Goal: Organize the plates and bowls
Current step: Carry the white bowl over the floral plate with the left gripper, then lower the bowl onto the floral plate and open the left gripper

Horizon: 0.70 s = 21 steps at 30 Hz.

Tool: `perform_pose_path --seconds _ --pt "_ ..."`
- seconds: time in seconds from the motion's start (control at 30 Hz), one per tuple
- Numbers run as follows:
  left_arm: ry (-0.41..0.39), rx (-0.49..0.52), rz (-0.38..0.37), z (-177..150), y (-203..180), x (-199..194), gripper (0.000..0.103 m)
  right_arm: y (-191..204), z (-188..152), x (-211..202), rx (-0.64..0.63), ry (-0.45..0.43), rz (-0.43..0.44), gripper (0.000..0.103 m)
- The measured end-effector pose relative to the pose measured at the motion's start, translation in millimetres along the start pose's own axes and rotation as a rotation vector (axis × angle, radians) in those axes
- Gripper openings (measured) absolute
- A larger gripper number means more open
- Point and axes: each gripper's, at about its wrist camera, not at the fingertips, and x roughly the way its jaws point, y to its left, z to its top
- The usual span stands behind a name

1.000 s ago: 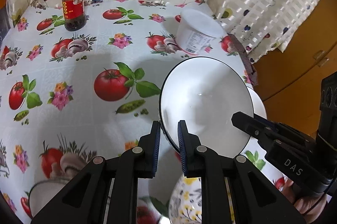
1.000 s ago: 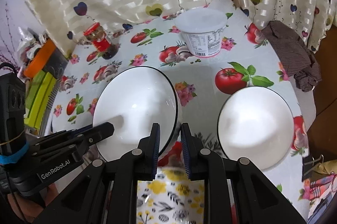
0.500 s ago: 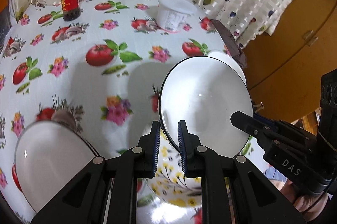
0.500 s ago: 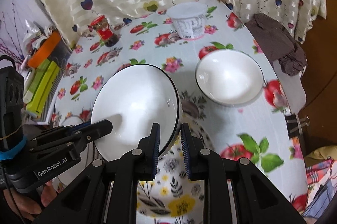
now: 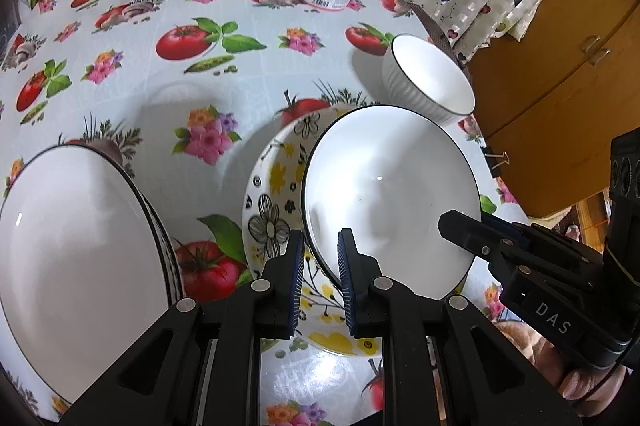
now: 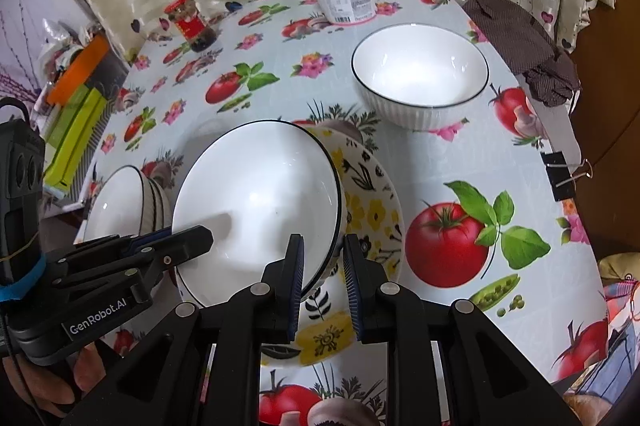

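Bowl (image 5: 390,202), white with a thin dark rim, gripped at opposite edges: left gripper (image 5: 319,276) clamped on the near-left rim, right gripper (image 6: 323,276) clamped on the far side. Held tilted, mouth facing up and toward the cameras, directly above the yellow flowered plate (image 6: 372,210) on the tomato-print tablecloth (image 5: 248,74). Round, so no long axis. Second white bowl (image 6: 420,74) upright farther back; stacked bowls (image 5: 76,250) to the left.

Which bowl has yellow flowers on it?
The flowered bowl, sitting on the table right under the plain white bowl both grippers are holding. Every other bowl here is plain white with a thin dark rim; only this one has yellow and black flowers painted inside.
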Motion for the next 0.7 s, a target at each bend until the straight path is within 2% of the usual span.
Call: perform_pose_path --seconds 0.7 --pt "0.026 -0.008 -0.023 -3.4 0.0 3.0 0.020 -8.3 -1.6 8.5 0.004 0.038 0.025 0.020"
